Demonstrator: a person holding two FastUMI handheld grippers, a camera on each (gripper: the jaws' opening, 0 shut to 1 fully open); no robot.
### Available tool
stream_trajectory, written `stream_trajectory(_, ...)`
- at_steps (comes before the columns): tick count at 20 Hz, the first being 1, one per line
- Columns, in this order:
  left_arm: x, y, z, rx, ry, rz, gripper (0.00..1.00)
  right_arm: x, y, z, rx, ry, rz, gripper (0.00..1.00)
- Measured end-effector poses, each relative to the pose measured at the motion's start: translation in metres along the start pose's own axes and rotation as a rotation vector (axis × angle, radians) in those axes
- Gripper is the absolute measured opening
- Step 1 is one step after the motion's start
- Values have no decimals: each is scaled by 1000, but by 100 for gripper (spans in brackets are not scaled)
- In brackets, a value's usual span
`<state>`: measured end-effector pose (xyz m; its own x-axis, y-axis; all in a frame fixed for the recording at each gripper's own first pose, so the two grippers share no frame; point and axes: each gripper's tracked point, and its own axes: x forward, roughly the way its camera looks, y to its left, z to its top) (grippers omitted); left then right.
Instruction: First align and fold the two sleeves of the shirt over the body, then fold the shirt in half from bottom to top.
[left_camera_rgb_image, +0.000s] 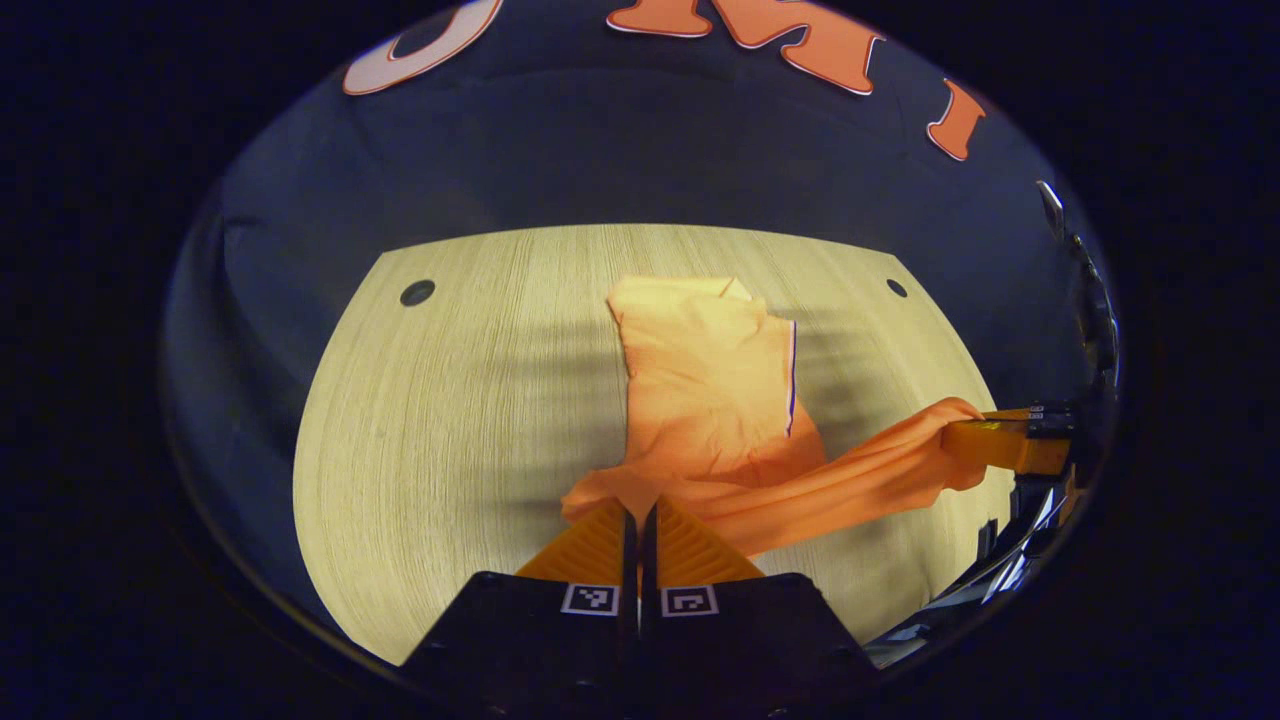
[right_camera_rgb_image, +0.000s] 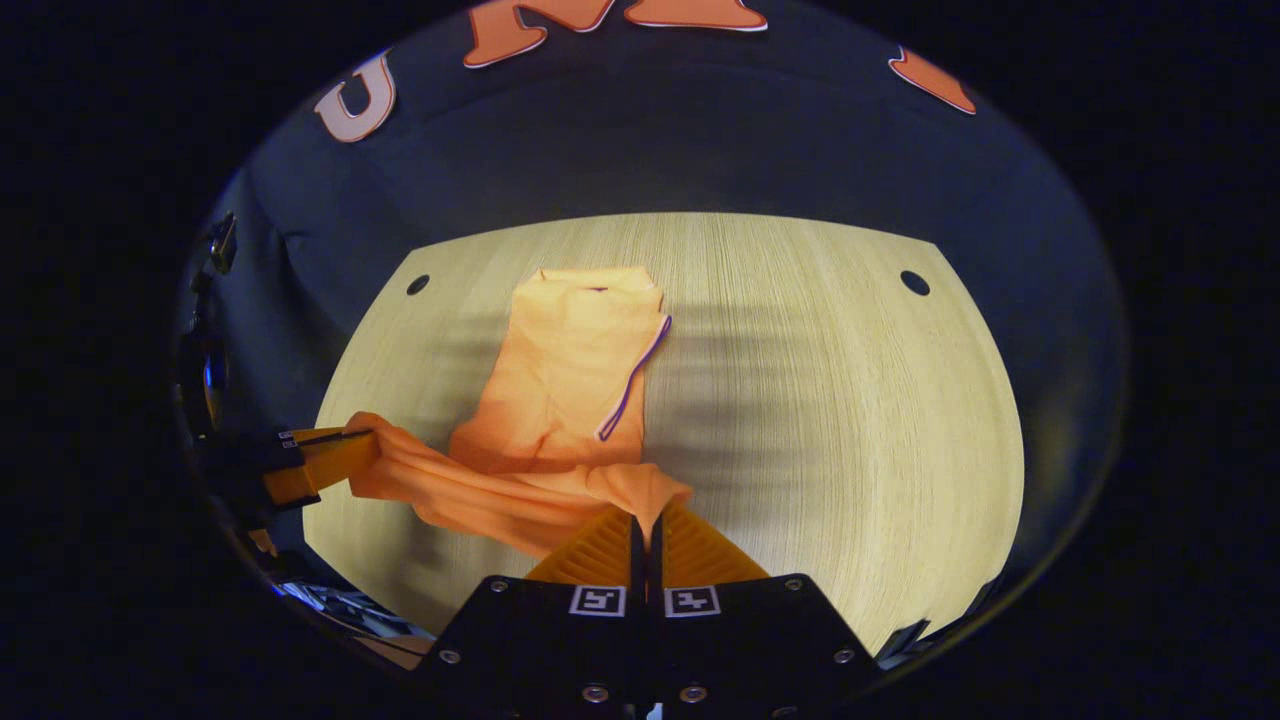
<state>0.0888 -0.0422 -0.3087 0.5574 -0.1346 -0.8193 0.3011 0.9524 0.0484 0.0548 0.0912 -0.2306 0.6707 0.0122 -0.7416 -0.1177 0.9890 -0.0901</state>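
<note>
One orange shirt (left_camera_rgb_image: 705, 380) lies on the wooden desk (left_camera_rgb_image: 450, 420), sleeves already folded in, its bottom hem lifted and stretched between two tools, the left tool (left_camera_rgb_image: 637, 525) and right tool (right_camera_rgb_image: 645, 530), each closed tight on a hem corner. Uneven lifting may let a corner slip or drag the sleeves askew.

Bright overhead light, striped shadows on table (left_camera_rgb_image: 450, 420), fisheye-warped edges

Both views ride low, near the table (left_camera_rgb_image: 450, 420), facing the wall, sharing the shirt (left_camera_rgb_image: 705, 390).
</note>
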Motion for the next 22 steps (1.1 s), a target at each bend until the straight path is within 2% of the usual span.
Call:
stream_trajectory(7,45,10,91,-17,-52,11,1,33,-4,70,15,-39,-18,0)
stream_trajectory(11,63,15,104,-28,-65,30,1,60,-9,104,23,-45,-24,0)
stream_trajectory(15,92,23,123,6,-58,54,1,95,-13,132,64,-39,-30,0)
stream_trajectory(20,133,31,119,11,-3,99,1,131,-15,138,94,-8,-6,0)
stream_trajectory(22,145,30,115,1,10,94,1,146,-17,133,82,13,-15,1)
